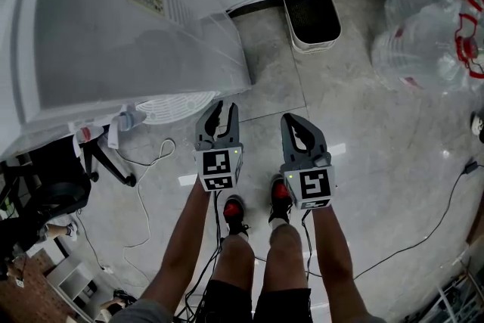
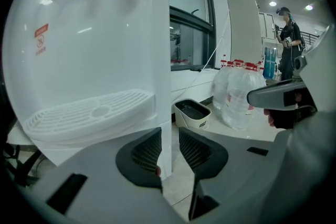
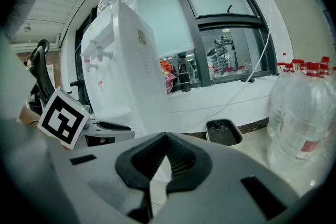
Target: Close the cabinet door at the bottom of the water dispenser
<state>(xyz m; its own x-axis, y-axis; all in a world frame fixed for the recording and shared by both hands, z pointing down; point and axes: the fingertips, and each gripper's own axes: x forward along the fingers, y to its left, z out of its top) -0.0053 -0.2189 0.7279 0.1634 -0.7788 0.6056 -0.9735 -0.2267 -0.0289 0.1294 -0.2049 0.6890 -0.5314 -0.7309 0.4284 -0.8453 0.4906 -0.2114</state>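
Observation:
The white water dispenser (image 1: 136, 19) stands at the upper left, seen from above, with its round drip tray (image 1: 178, 106) jutting out toward me. Its bottom cabinet door is hidden in every view. My left gripper (image 1: 221, 111) hangs just in front of the dispenser's near corner, apart from it. In the left gripper view the left gripper (image 2: 170, 136) is open, and only the dispenser's corner edge (image 2: 161, 86) shows through the gap, farther off. My right gripper (image 1: 291, 119) is beside it on the right; in its own view the right gripper (image 3: 167, 138) is shut on nothing.
A black-lined bin (image 1: 311, 15) stands on the floor by the wall, right of the dispenser. Several large water bottles (image 1: 431, 26) crowd the right. Cables (image 1: 423, 231) cross the floor. A desk chair (image 1: 53, 178) sits at the left. A person (image 2: 289, 39) stands far back.

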